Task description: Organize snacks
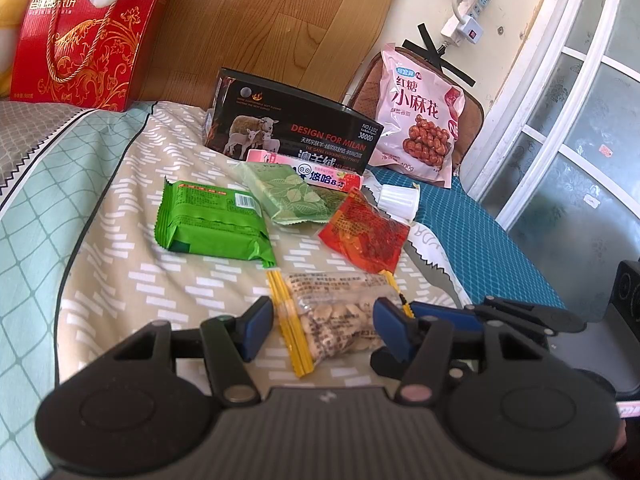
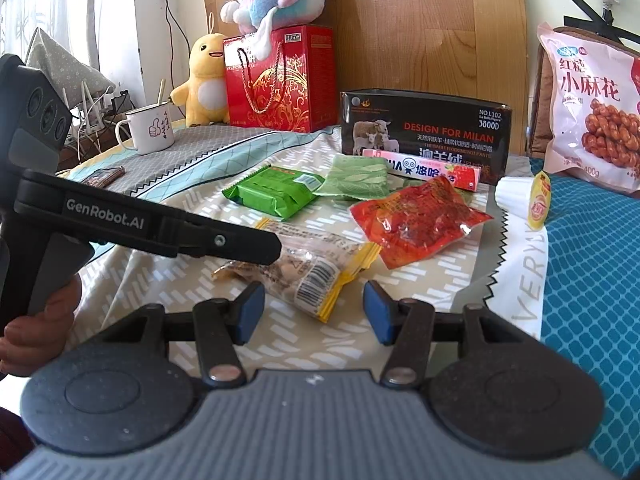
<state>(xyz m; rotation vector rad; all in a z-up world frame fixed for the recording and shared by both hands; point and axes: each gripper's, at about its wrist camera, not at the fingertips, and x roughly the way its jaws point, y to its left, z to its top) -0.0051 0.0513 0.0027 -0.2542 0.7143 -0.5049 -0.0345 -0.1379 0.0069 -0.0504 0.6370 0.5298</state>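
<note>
The snacks are laid out on a bed (image 1: 100,216) covered with patterned sheets.

Left wrist view: the left tongs (image 1: 323,330) are seen at lower centre, jaws spread, with a clear nut packet (image 1: 336,320) lying between the blue pads. Contact between pads and packet cannot be confirmed; the packet rests on the bed. The right tongs (image 1: 440,314) are visible just right of the packet, tips near its yellow edge.

Above the packet, a green pack (image 1: 212,224) is seen left of centre, a pale green pack (image 1: 292,194) beside it, and a red pack (image 1: 366,232) to the right. A pink bar (image 1: 320,170) lies against a black box (image 1: 292,124). A white cup (image 1: 398,202) stands right of the red pack. A pink bag (image 1: 420,116) leans upright at upper right; a red box (image 1: 88,40) stands at upper left.

Right wrist view: the right tongs (image 2: 314,312) are released, nothing gripped; the nut packet (image 2: 312,272) lies just beyond the left pad. The left tongs (image 2: 276,246) reach in from the left over the packet.
</note>
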